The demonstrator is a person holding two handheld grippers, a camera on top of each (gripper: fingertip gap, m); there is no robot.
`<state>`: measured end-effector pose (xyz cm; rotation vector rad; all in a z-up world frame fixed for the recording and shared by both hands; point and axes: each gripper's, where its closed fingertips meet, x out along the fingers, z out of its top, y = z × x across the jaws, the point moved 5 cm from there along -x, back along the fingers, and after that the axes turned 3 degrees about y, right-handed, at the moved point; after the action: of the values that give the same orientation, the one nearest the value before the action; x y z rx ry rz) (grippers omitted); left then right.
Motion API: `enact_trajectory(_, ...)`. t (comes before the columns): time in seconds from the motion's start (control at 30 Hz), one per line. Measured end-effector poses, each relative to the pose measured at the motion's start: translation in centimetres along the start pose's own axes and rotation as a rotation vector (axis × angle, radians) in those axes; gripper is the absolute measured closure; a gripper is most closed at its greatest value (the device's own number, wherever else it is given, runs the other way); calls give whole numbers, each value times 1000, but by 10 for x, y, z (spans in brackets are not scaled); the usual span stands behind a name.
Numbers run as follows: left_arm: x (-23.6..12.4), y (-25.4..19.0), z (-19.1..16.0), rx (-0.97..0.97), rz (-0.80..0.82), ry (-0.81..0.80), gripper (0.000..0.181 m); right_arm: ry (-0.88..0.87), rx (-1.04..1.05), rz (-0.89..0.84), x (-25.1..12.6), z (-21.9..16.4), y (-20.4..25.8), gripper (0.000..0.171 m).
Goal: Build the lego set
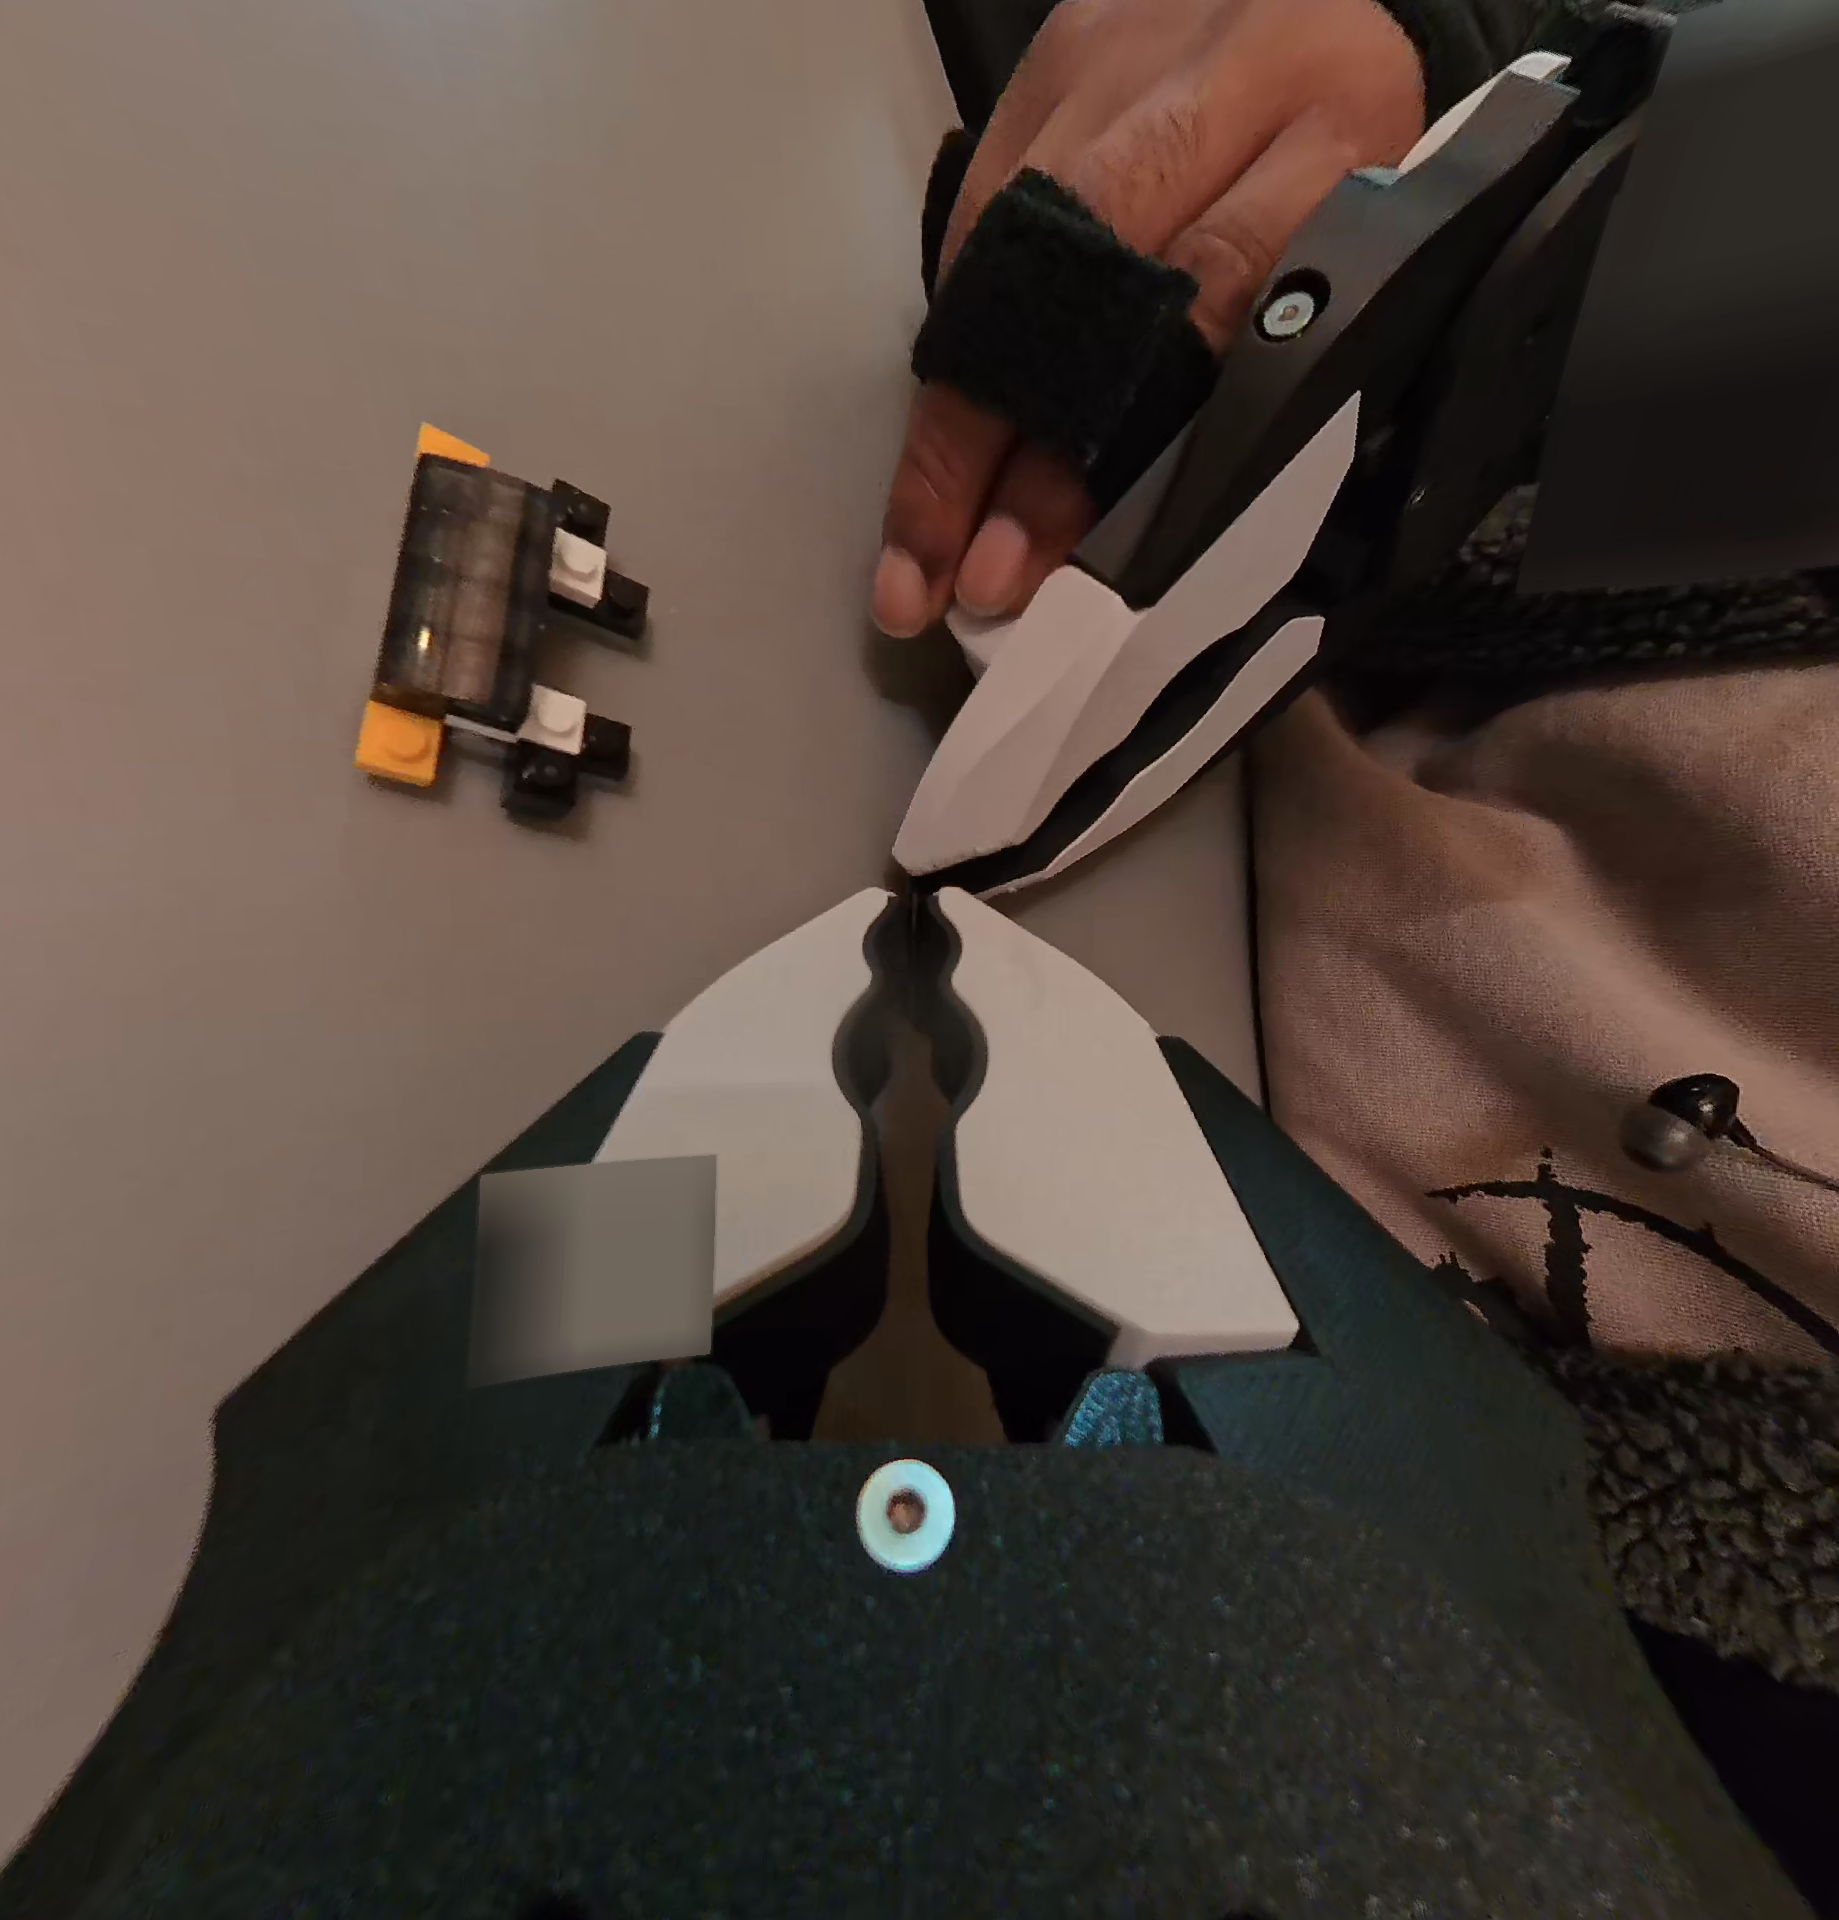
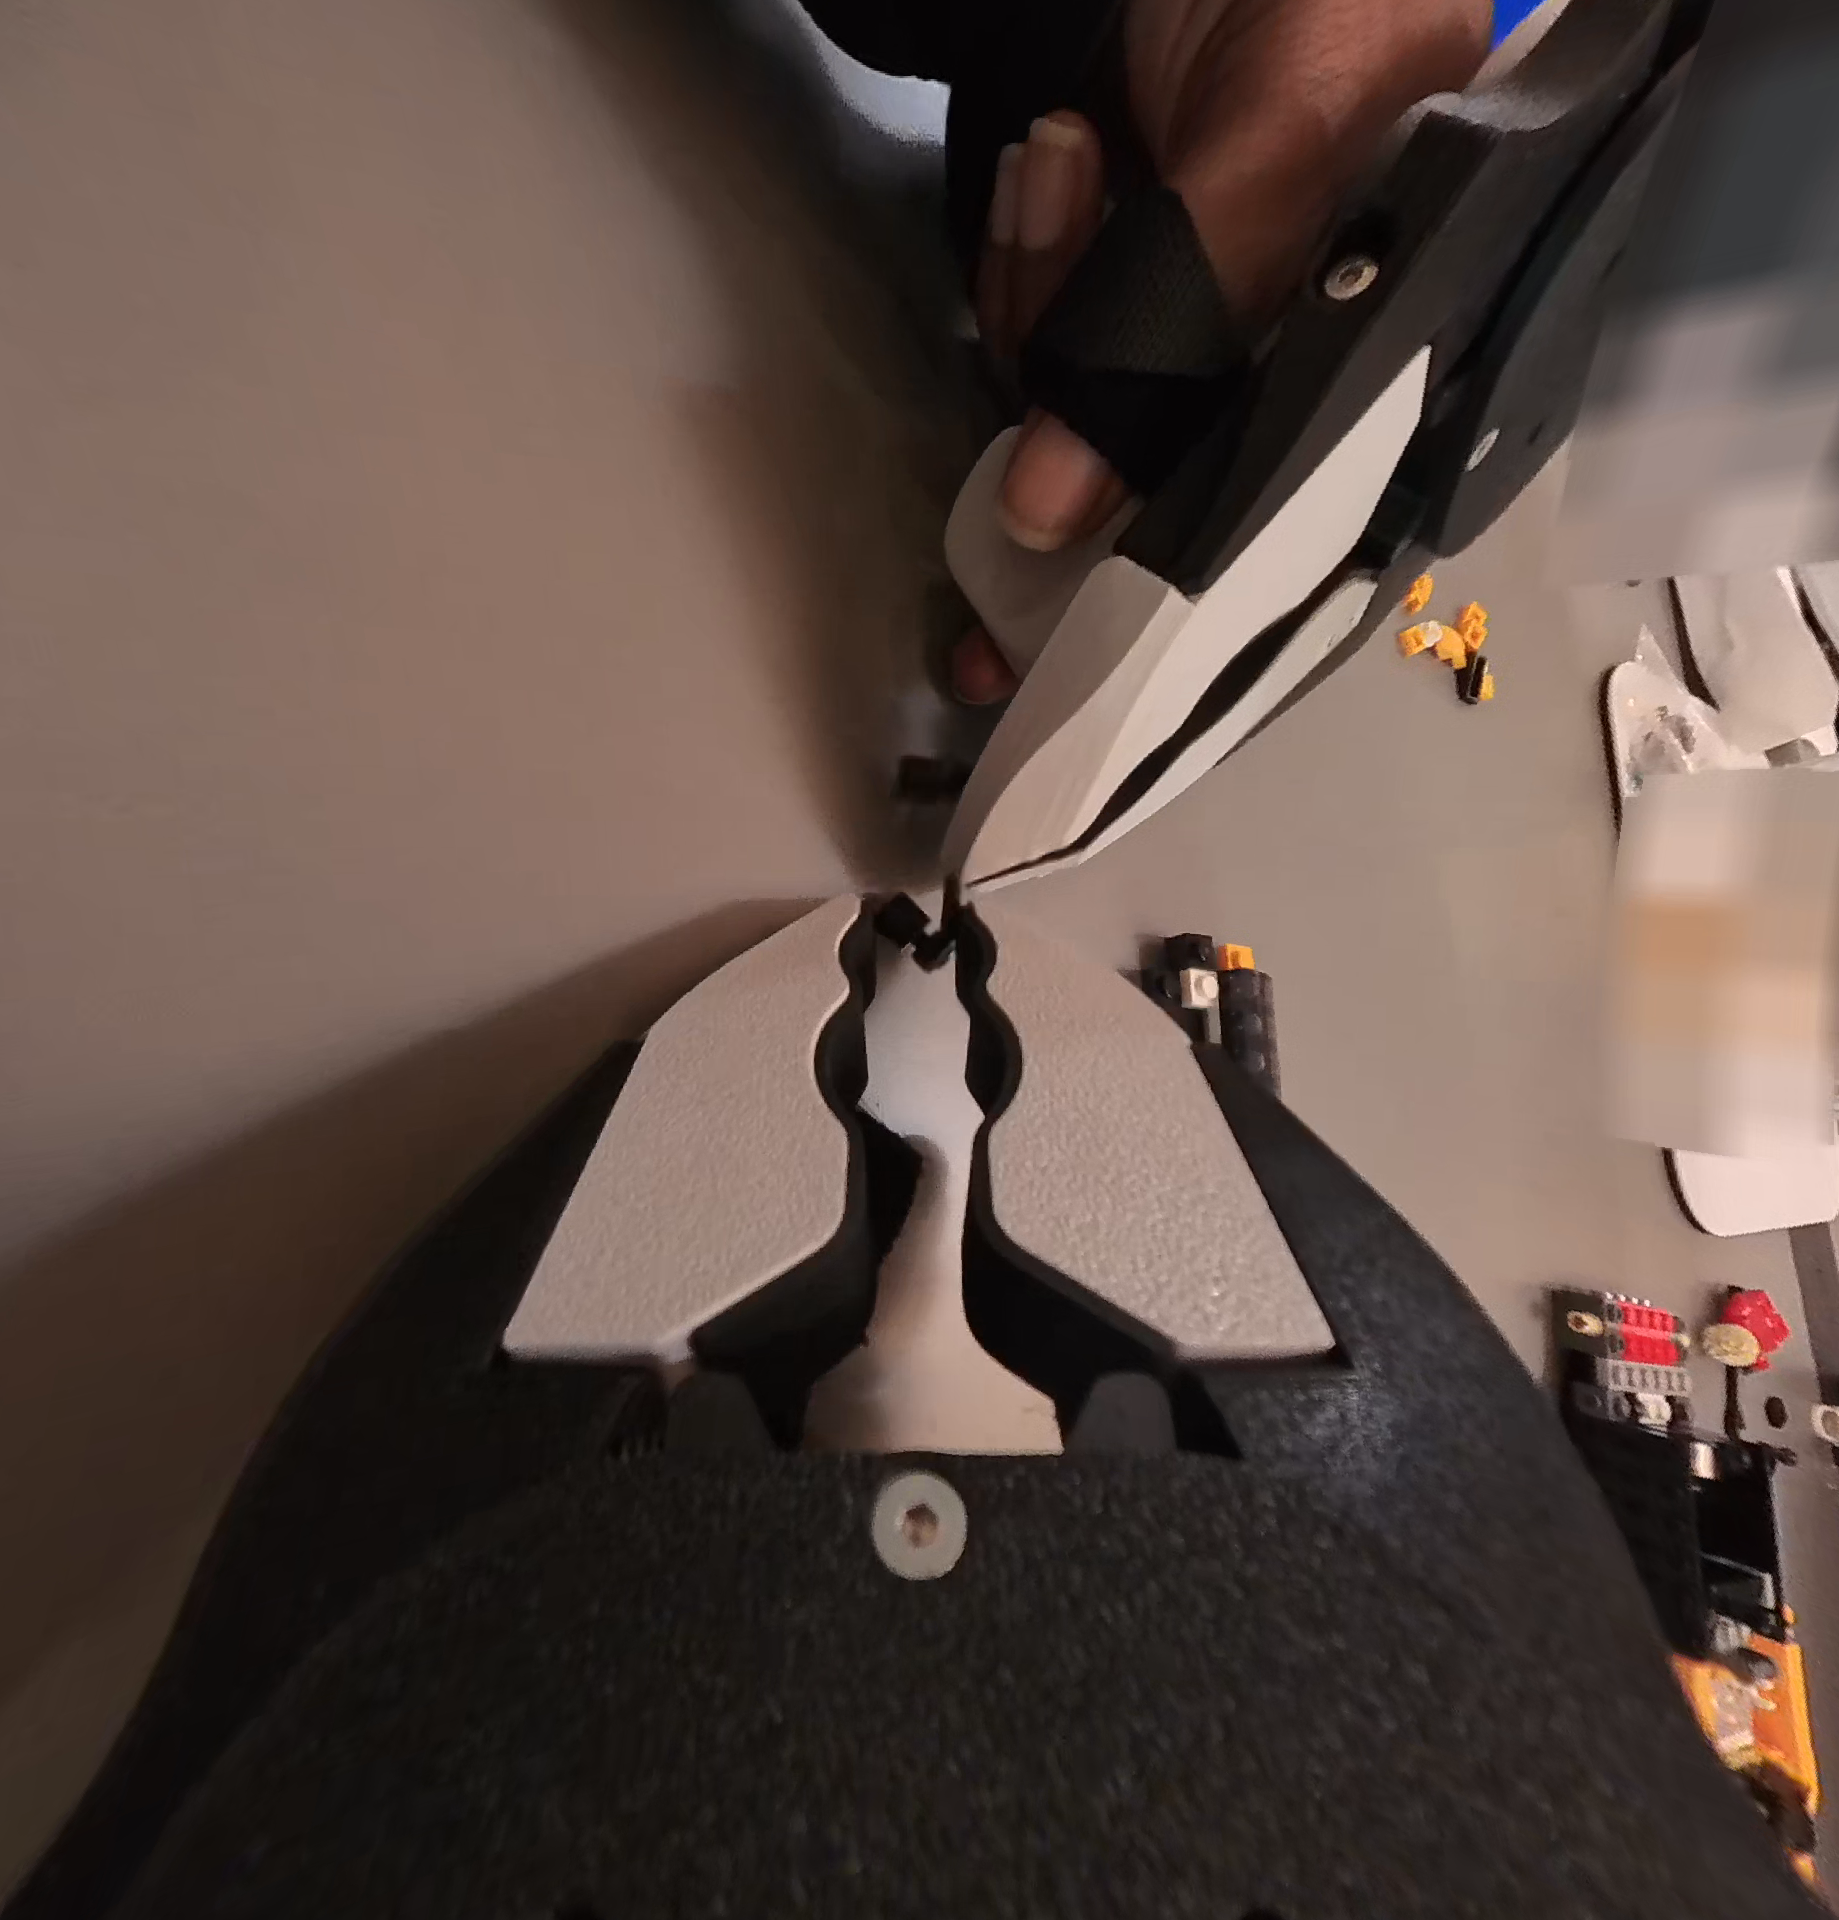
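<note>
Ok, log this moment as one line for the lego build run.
phase: joining small parts | left gripper: shut on thin black piece | right gripper: shut on small black piece | tips meeting above table | sub-assembly: untouched

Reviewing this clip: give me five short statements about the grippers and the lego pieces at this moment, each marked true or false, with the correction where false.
1. The left gripper and the right gripper meet tip to tip. True.
2. The right gripper pinches a small black piece at its fingertips. True.
3. The small assembly with orange, black and white pieces is held in the left gripper. False: it lies on the grey table, apart from both grippers.
4. The loose orange pieces lie on the table. True.
5. Both grippers are wide open. False: both have their jaws nearly closed at the tips.
</note>
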<state>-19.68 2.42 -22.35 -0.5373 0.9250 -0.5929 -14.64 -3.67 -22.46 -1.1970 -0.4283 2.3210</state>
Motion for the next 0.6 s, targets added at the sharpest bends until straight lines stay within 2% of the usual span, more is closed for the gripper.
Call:
enact_trajectory(0.03, 3, -2, 0, 6, -6, 13, 179, -6, -10, -12, 0, 1, 0, 168)
enact_trajectory(0.43, -4, -2, 0, 16, 3, -5, 179, -75, 126, -6, -12, 4, -17, 163)
enact_trajectory(0.6, -26, 8, 3, 5, 64, -93, 179, -115, 323, -27, -22, 1, -49, 160)
